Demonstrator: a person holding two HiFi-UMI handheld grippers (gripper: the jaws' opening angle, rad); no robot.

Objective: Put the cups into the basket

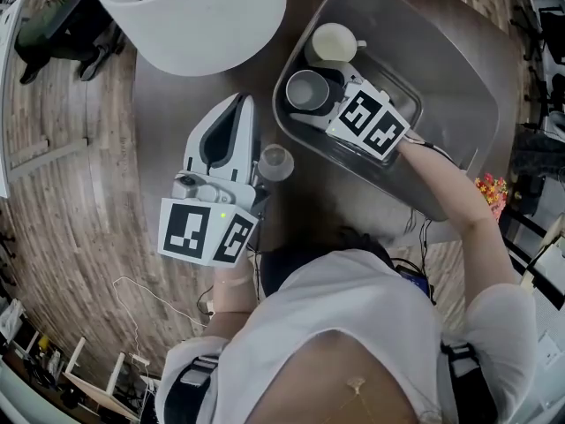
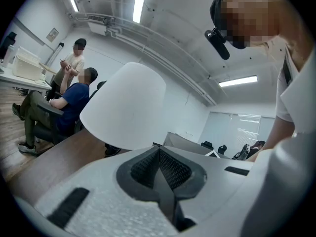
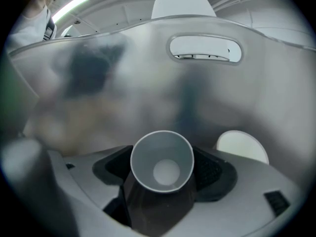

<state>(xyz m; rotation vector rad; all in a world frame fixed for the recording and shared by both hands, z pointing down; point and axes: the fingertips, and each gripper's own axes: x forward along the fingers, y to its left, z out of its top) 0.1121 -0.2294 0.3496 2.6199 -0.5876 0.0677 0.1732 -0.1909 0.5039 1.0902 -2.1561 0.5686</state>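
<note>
A grey translucent basket (image 1: 459, 78) stands on the dark table at the upper right. Inside it my right gripper (image 1: 331, 104) is shut on a grey cup (image 1: 309, 89), held upright close to the basket's left wall. In the right gripper view that grey cup (image 3: 162, 162) sits between the jaws of the right gripper (image 3: 163, 174), with the basket wall (image 3: 123, 83) just beyond. A white mug (image 1: 334, 42) stands in the basket behind it. A clear glass cup (image 1: 275, 162) stands on the table beside my left gripper (image 1: 243, 104), which is shut and empty.
A large white lampshade-like bowl (image 1: 190, 11) sits at the table's far edge, just ahead of the left gripper (image 2: 159, 154). The round brown table (image 1: 177, 104) ends over wooden floor at the left. Seated people (image 2: 74, 98) are in the background.
</note>
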